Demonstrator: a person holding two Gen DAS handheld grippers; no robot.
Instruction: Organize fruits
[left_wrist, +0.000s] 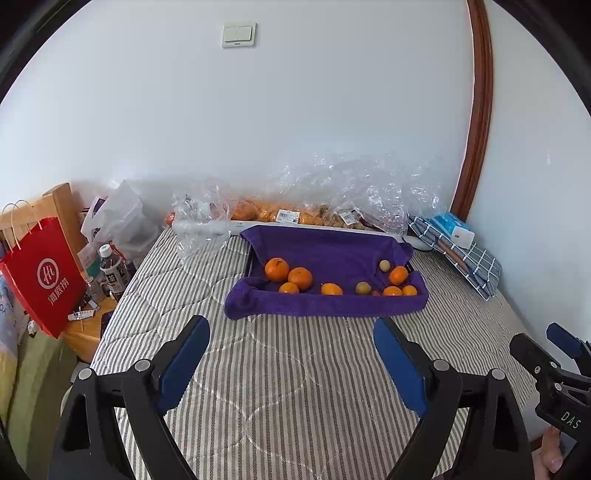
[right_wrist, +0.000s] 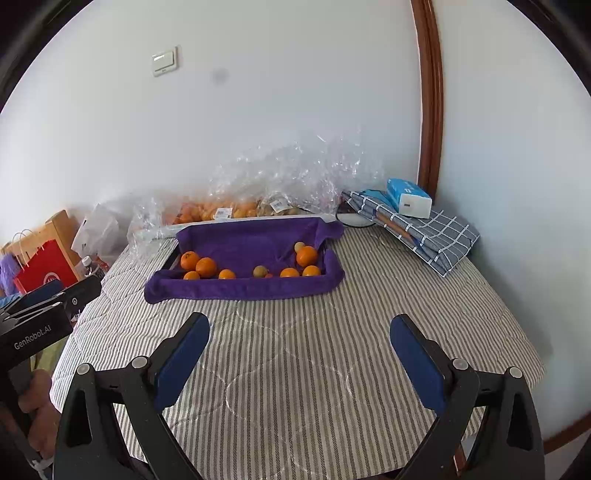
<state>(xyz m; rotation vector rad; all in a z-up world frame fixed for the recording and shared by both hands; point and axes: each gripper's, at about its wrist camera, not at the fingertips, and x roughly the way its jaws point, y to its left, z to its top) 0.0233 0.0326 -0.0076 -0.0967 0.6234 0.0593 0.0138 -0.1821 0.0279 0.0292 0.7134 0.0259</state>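
Oranges (left_wrist: 300, 277) sit loose in purple-towel tray (left_wrist: 325, 302) on bed; left gripper (left_wrist: 291, 343) and right gripper (right_wrist: 300, 339) wide open, empty; risk: round fruit rolling from pinch.

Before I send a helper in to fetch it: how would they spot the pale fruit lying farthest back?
Find the purple towel-lined tray on the striped quilt. In its back right corner, behind the biggest orange there, sits a small pale yellow round fruit. Its paler colour and smaller size set it apart.
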